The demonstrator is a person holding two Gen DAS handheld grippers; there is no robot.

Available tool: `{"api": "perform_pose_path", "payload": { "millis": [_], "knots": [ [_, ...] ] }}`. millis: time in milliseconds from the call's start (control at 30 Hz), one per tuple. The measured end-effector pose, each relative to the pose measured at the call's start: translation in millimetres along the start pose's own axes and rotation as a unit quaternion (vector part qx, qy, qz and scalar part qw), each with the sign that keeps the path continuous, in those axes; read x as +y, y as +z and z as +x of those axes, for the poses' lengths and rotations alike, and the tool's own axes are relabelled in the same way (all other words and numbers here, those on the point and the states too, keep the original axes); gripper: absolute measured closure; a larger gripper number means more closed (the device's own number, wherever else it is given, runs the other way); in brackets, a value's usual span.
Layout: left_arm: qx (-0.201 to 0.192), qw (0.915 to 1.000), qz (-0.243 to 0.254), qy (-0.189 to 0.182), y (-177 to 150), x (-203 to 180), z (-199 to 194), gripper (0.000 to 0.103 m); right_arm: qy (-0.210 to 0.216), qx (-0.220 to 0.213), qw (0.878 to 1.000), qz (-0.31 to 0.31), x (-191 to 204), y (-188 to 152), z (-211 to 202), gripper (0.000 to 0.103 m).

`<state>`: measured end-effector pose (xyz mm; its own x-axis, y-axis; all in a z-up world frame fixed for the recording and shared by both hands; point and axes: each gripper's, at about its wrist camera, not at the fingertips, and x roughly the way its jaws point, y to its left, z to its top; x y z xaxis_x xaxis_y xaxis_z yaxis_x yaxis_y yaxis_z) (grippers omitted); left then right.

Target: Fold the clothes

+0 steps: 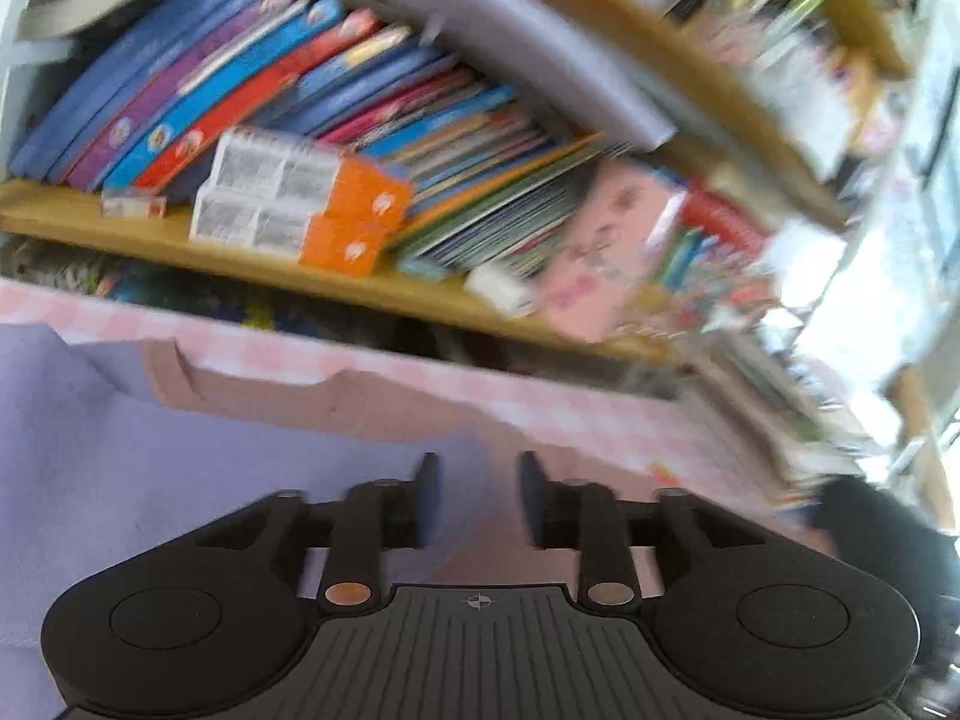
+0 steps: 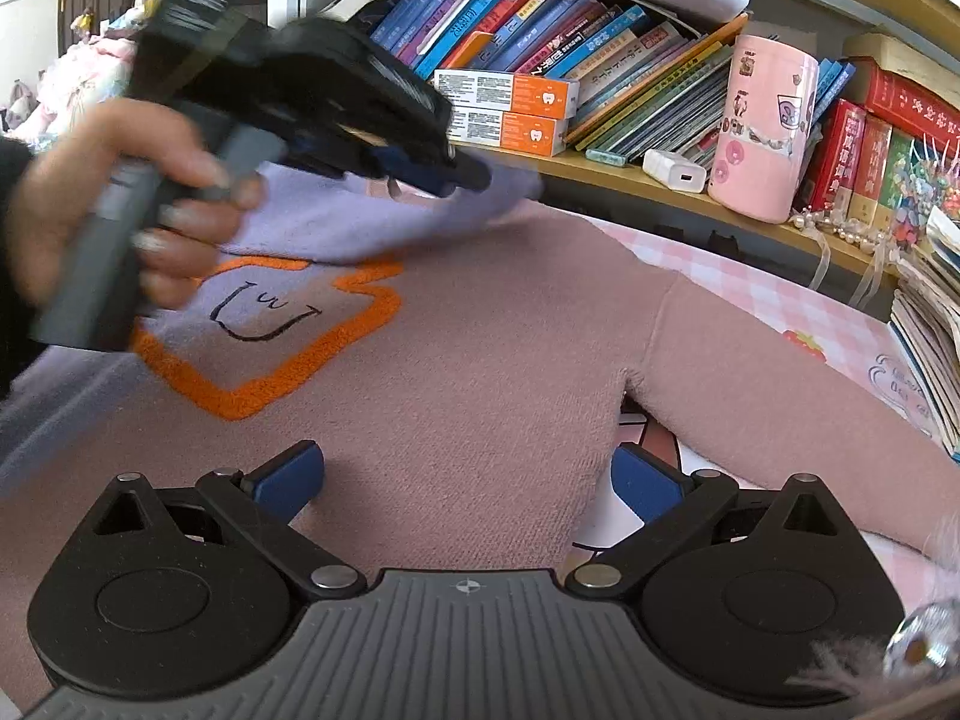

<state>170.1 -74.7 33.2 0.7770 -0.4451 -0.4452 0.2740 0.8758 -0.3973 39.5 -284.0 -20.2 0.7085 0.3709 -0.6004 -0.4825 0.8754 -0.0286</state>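
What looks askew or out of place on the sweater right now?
The lavender flap lies crumpled across the pink sweater's upper chest, covering part of the orange outline design. The sleeve is still spread out.

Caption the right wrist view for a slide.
Open right gripper poised over a pink sweater while the left gripper handles its lilac sleeve.
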Motion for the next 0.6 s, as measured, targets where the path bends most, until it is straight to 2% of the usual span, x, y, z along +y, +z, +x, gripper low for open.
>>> {"api": "perform_pose_path", "payload": {
  "millis": [33,133,200,267,333,500,600],
  "knots": [
    [-0.009,0.9999,0.001,-0.011,0.8,0.2,-15.4,0.045,0.0,-0.001,1.0,0.0,0.0,0.0,-0.2,0.0],
    [-0.037,0.9988,0.02,0.026,1.0,17.5,-72.0,0.042,-0.001,-0.002,1.0,-0.001,0.3,0.1,-0.4,0.0],
    [-0.042,0.9934,0.048,0.095,-6.4,35.6,-110.1,0.042,-0.003,-0.002,1.0,-0.002,0.8,-0.1,-0.5,0.0],
    [-0.043,0.9822,0.077,0.166,-19.6,52.9,-139.8,0.042,-0.006,-0.003,1.0,-0.006,2.8,-0.4,-0.6,0.0],
    [-0.031,0.9731,0.077,0.215,-33.2,74.4,-161.5,0.043,-0.006,-0.003,1.0,-0.012,5.0,-0.6,-0.4,0.0],
    [-0.019,0.971,0.067,0.229,-63.8,100.6,-177.5,0.046,0.0,-0.011,1.0,0.004,0.0,-1.3,-2.7,0.003],
    [-0.012,0.9697,0.073,0.233,-77.3,109.8,-179.3,0.046,0.018,-0.026,0.999,0.027,-6.0,-0.2,-7.4,0.006]
  ]
}}
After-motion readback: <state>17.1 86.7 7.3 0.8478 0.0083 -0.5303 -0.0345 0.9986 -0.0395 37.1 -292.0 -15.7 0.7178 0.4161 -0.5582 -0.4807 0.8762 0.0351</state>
